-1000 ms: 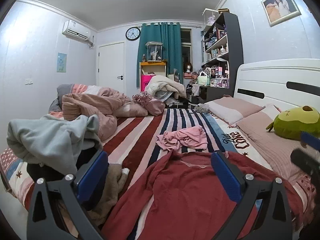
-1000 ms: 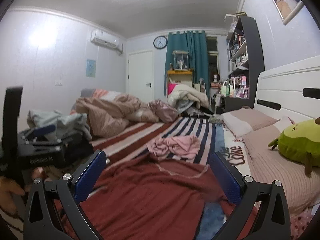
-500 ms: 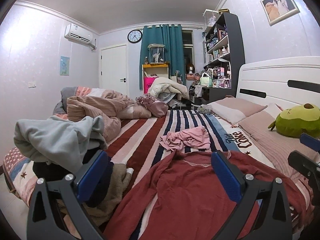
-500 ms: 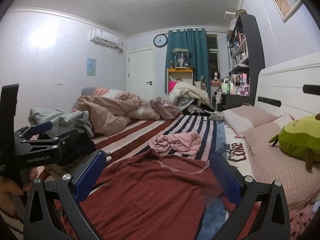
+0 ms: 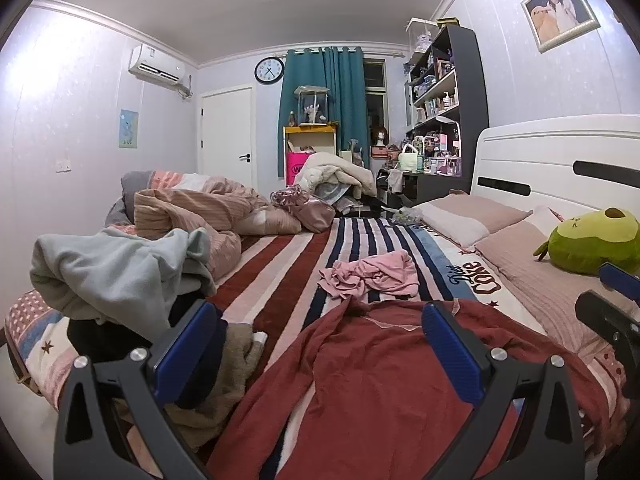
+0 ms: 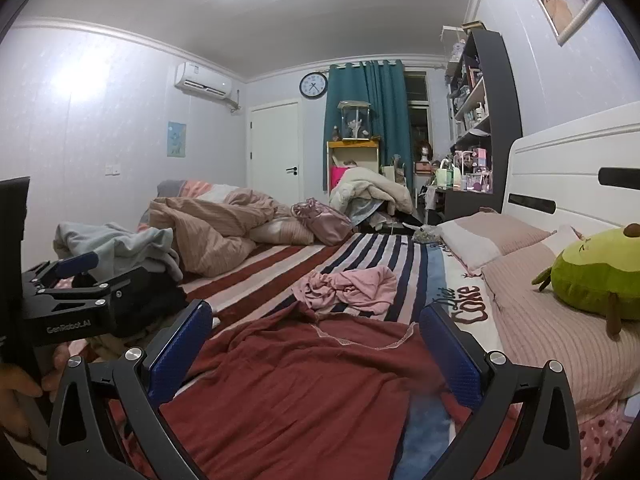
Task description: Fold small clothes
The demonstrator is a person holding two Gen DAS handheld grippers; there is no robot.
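Note:
A dark red garment [image 5: 368, 384] [image 6: 304, 380] lies spread and rumpled on the striped bed, right below both grippers. Beyond it sits a crumpled pink garment [image 5: 370, 276] [image 6: 348, 288]. My left gripper [image 5: 318, 320] hovers open above the red garment's near part, nothing between its blue pads. My right gripper [image 6: 316, 318] is open too, over the same cloth near its neckline. In the right wrist view the left gripper's black body [image 6: 68, 300] shows at the left edge, held by a hand [image 6: 16, 384].
A heap of grey, black and tan clothes [image 5: 120, 276] lies at the bed's left edge. A bunched pink duvet [image 5: 200, 212] lies farther back. Pillows [image 5: 476, 216] and a green plush toy [image 5: 592, 244] line the white headboard [image 5: 560, 160] on the right.
Both wrist views have risen and tilted slightly, so the red garment sits a little lower in view. Both grippers stay open; the clothes have not moved.

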